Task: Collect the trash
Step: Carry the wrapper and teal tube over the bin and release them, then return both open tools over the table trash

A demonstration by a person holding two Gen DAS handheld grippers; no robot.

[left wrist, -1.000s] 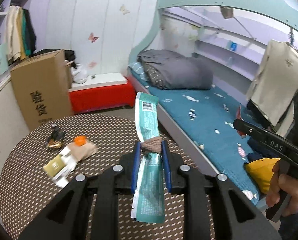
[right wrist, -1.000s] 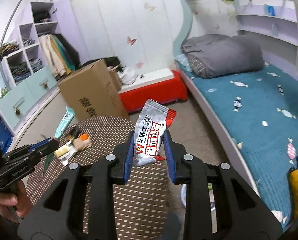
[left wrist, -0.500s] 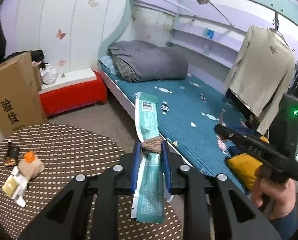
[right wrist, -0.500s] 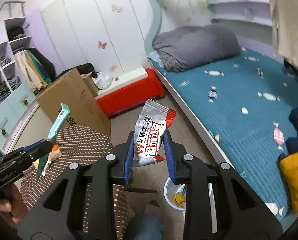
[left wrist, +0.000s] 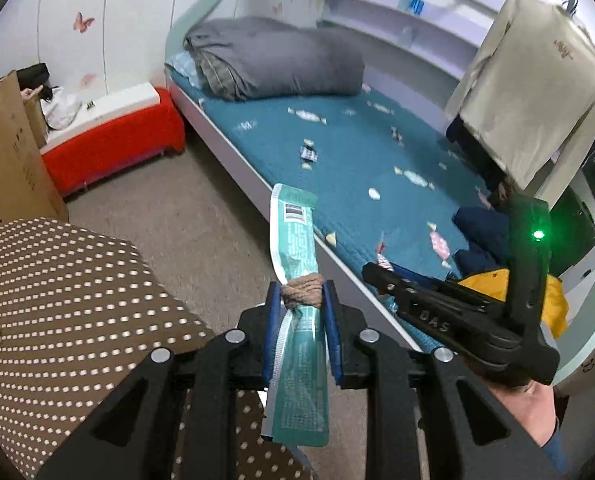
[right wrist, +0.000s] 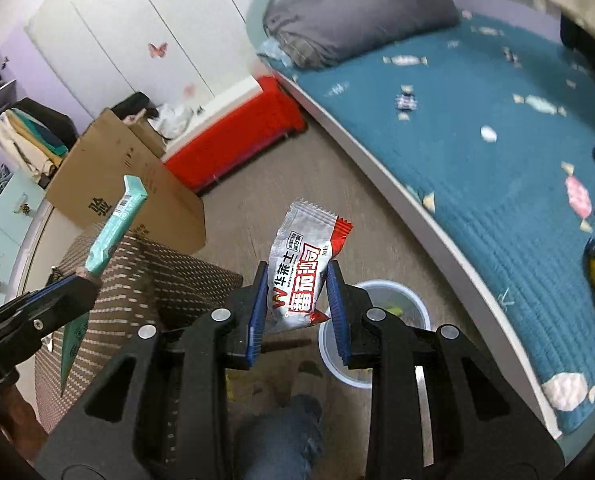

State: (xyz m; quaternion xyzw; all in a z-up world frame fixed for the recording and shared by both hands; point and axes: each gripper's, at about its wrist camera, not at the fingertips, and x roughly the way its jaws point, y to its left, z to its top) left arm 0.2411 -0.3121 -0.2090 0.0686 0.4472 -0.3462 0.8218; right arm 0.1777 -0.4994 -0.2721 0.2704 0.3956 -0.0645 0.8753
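Trash is held in both tools. Left tool (left wrist: 300, 296) is clamped narrowly on a long teal wrapper (left wrist: 295, 236) together with a small brown wad (left wrist: 302, 286), the wrapper rising toward twelve o'clock past the blue pads and hanging below them as well. Right tool (right wrist: 295, 288) pinches a silver-and-red snack packet (right wrist: 303, 272) between its pads, the packet standing up toward twelve o'clock. In the right wrist view a white bin (right wrist: 377, 312) with scraps inside sits on the floor at about five o'clock from the packet, partly hidden behind the tool's right finger. At nine o'clock in that view, the left tool and its teal wrapper are over the brown dotted bench (right wrist: 145, 276). A cardboard box (right wrist: 113, 172) stands beyond the bench, and the teal bed (right wrist: 497, 140) runs along the three o'clock side.
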